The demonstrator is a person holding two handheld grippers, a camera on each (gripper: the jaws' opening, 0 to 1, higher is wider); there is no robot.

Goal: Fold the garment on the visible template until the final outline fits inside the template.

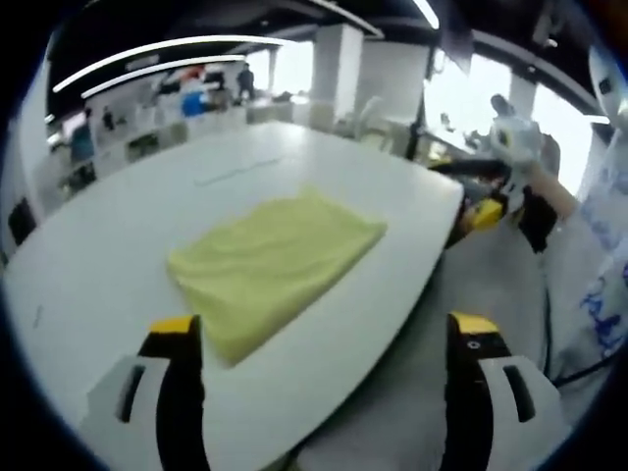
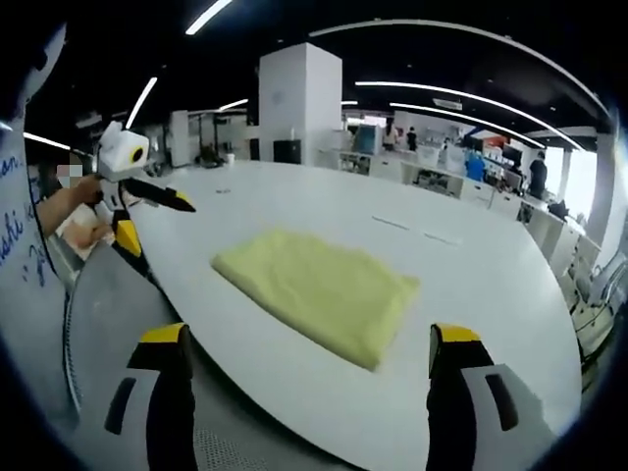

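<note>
Yellow garment point(image 1: 275, 265) lies folded on table point(image 1: 147, 196), ahead of both hand-held grippers, jaws spread, empty. Fold looks done; next: check fit vs template.

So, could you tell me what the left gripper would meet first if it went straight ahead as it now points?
Probably the near edge of the folded yellow garment on the white table, though depth is unclear; the left gripper is open and empty.

My left claw point(image 1: 324, 339) is spread wide and holds nothing, raised off the bench's near edge. My right claw point(image 2: 309, 343) is likewise spread wide and bare, lifted beyond that same edge, both hands apart.
</note>
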